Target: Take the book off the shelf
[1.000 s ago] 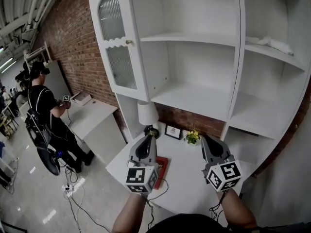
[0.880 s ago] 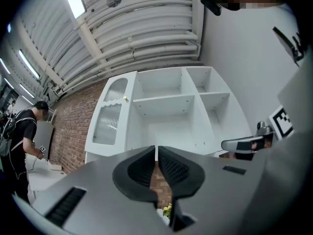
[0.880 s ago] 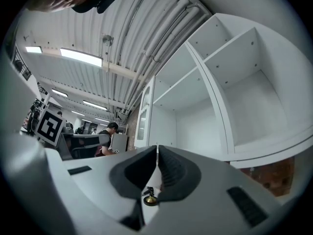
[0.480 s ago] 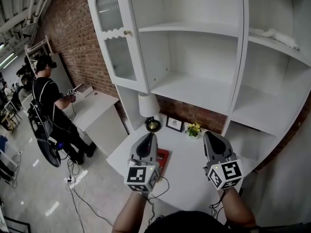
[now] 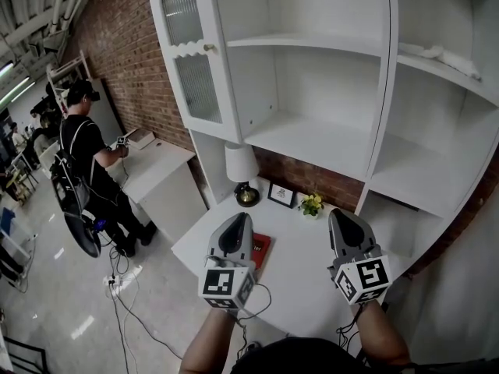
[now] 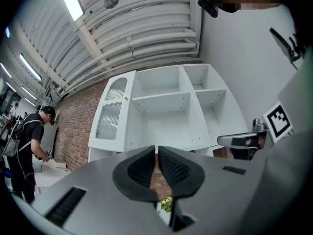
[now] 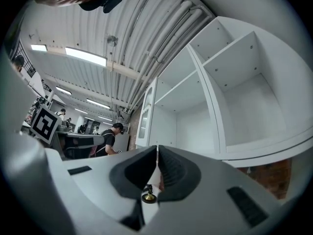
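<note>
Shelf bays gape; lamp, frame, flowers (rear) line desk.

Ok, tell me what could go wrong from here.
1. The left claw and right claw are both shut and empty; reaching for the red book like this would only push it along the table.
2. The lamp, picture frame and small plant stand just behind the book; a careless sweep could knock them over.
3. The open cabinet door hangs above the left side; a raised claw might hit it.
</note>
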